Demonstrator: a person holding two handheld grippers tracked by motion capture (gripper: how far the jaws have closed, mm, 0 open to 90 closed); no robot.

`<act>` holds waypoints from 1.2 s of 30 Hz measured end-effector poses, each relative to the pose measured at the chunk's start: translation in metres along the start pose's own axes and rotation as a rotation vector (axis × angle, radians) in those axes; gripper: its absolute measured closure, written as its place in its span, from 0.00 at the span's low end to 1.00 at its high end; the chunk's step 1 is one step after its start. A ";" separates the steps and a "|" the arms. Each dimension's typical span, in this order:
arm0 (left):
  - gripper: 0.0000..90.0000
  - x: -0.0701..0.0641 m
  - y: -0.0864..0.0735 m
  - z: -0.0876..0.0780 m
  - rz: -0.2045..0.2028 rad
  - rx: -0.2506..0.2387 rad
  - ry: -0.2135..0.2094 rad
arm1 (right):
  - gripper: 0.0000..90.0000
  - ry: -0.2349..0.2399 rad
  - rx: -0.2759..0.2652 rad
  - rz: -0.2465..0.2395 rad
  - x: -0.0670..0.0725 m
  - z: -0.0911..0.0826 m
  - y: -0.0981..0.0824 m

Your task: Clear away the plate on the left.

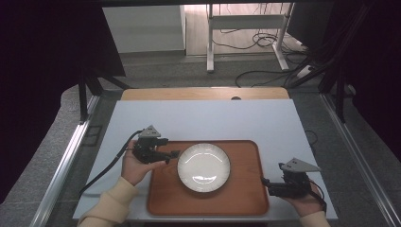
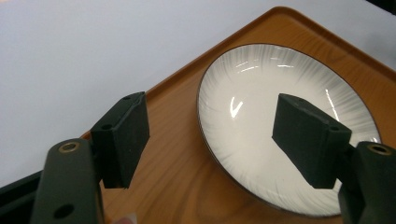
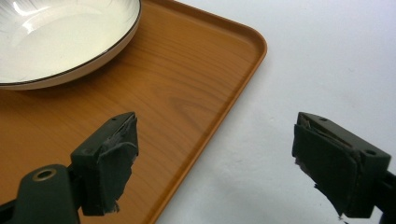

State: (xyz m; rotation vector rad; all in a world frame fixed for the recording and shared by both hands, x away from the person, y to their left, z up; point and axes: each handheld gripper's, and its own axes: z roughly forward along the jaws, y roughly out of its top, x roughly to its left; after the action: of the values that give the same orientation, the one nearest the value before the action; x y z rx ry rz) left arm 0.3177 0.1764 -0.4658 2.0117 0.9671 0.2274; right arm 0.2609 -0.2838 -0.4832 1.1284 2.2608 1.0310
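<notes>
A white plate (image 1: 204, 166) with a dark rim lies on a brown wooden tray (image 1: 246, 194) in the middle of the table. My left gripper (image 1: 172, 154) hovers just off the plate's left edge, jaws open with nothing between them. In the left gripper view the plate (image 2: 252, 93) lies beyond the open left gripper (image 2: 224, 140), over the tray (image 2: 177, 172). My right gripper (image 1: 265, 182) rests at the tray's right edge, open and empty. The right gripper view has its jaws (image 3: 215, 163) straddling the tray's rim (image 3: 219, 121), with the plate (image 3: 56, 37) at the upper left.
The tray sits on a pale blue-grey table mat (image 1: 203, 118). A wooden table strip (image 1: 203, 93) runs along the far edge. Metal rails (image 1: 71, 151) flank both sides, and a desk frame with cables (image 1: 255, 38) stands on the floor beyond.
</notes>
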 end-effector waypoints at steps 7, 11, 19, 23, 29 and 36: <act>0.31 0.013 -0.021 -0.037 -0.055 -0.040 0.048 | 0.16 0.000 0.000 -0.001 0.000 0.000 0.000; 0.31 0.016 -0.033 -0.052 -0.073 -0.058 0.065 | 0.16 0.001 0.001 0.000 0.001 0.000 0.000; 0.30 0.013 -0.052 -0.074 -0.052 -0.048 0.116 | 0.16 0.001 0.003 -0.003 0.001 0.001 0.001; 0.30 0.009 -0.058 -0.080 -0.056 -0.066 0.095 | 0.16 0.001 0.004 -0.005 0.001 0.001 0.000; 0.31 0.010 -0.072 -0.087 -0.064 -0.049 0.131 | 0.16 0.001 0.004 -0.007 0.002 0.000 0.001; 0.31 0.007 -0.073 -0.087 -0.057 -0.045 0.127 | 0.16 0.002 0.005 -0.009 0.002 0.001 0.001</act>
State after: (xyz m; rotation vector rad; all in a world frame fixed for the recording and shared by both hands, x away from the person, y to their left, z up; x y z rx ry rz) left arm 0.2406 0.2595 -0.4712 1.9440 1.0882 0.3463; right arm 0.2606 -0.2818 -0.4832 1.1188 2.2689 1.0242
